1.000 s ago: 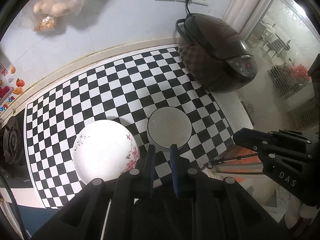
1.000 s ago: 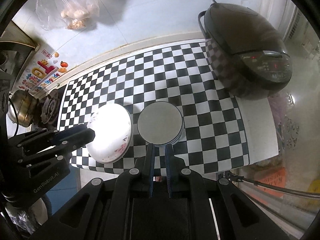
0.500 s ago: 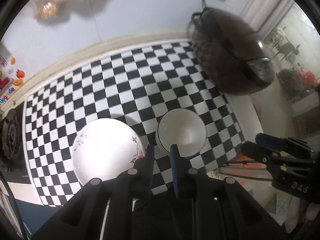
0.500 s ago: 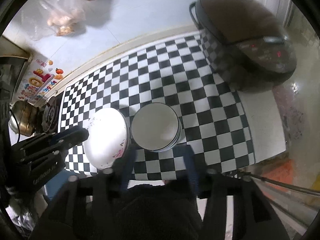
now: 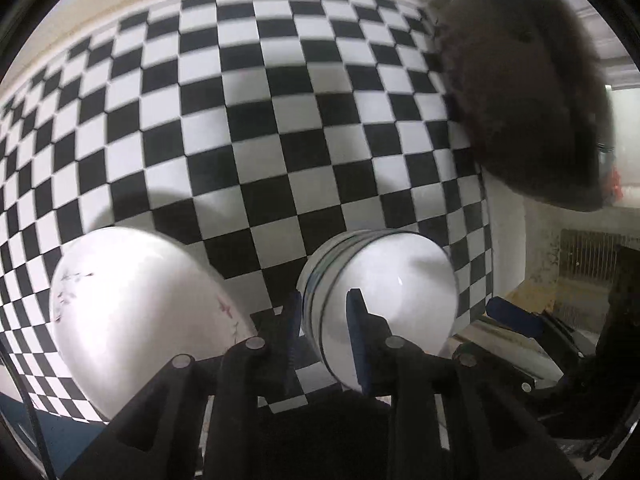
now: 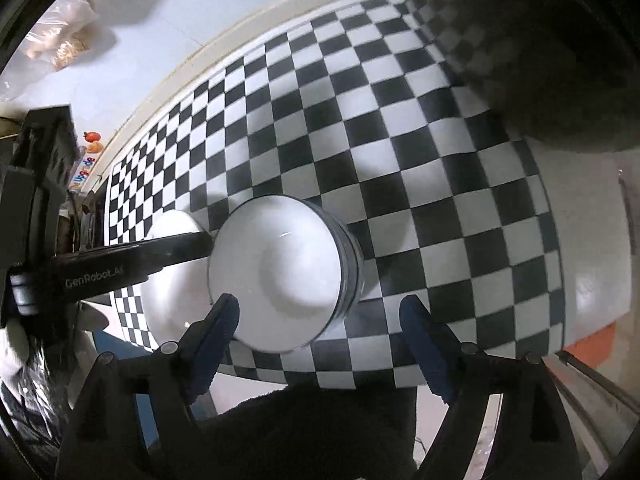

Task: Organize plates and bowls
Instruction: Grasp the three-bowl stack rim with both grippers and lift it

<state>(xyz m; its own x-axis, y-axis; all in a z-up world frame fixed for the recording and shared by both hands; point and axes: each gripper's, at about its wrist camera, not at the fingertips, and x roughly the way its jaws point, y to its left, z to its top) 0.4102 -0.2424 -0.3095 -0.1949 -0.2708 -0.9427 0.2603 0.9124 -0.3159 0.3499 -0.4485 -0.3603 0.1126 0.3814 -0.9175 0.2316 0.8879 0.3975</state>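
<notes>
A stack of white bowls (image 5: 392, 292) with dark rim lines stands on the checkered mat (image 5: 280, 120), near its front edge. To its left lies a white plate (image 5: 140, 320) with a floral print. My left gripper (image 5: 324, 320) is low over the stack's left rim. Its jaws are opening, with the rim between them and no pad pressing on it. In the right wrist view, my right gripper (image 6: 320, 324) is spreading wide just in front of the bowls (image 6: 288, 268), one finger over their near edge. The left gripper's arm crosses the plate (image 6: 172, 300).
A dark rice cooker (image 5: 520, 100) (image 6: 540, 40) fills the right back of the mat (image 6: 360, 120). Plastic bags (image 6: 68, 48) hang on the wall at the back left. The counter's front edge runs just below the bowls, with floor beyond it.
Both grippers have sunk close to the bowl stack, which now looms large. The right jaws have gone from shut to wide apart. The left jaws have parted slightly around the stack's rim.
</notes>
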